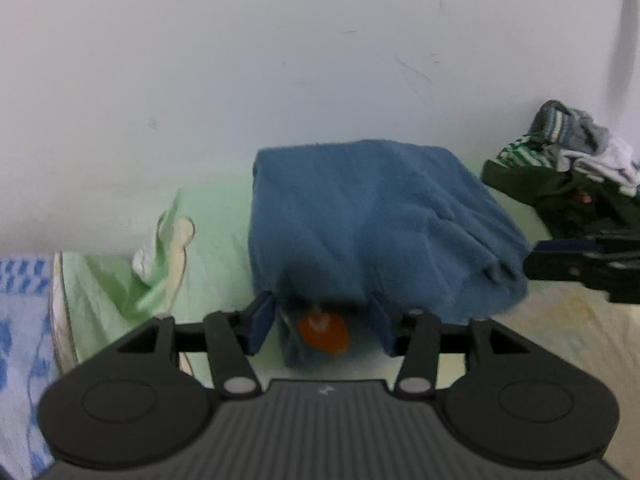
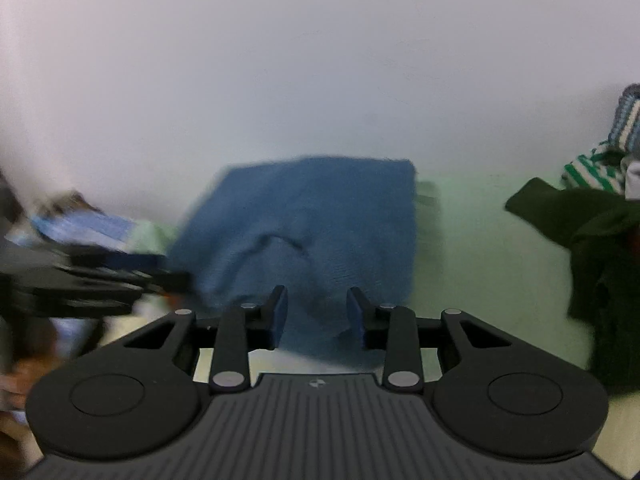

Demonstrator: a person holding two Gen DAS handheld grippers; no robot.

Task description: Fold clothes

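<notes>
Folding the blue garment, which lies on the green sheet by the wall: left gripper jaws partly open w/ its near hem between, not pinching. Right gripper, jaws narrower, straddles the other corner; grip unclear. Close both firmly, lift evenly, keeping clear of the clothes pile right of the garment.

The left gripper points down and forward, its jaws apart. The right gripper sits at its three o'clock, jaws apart too.
</notes>
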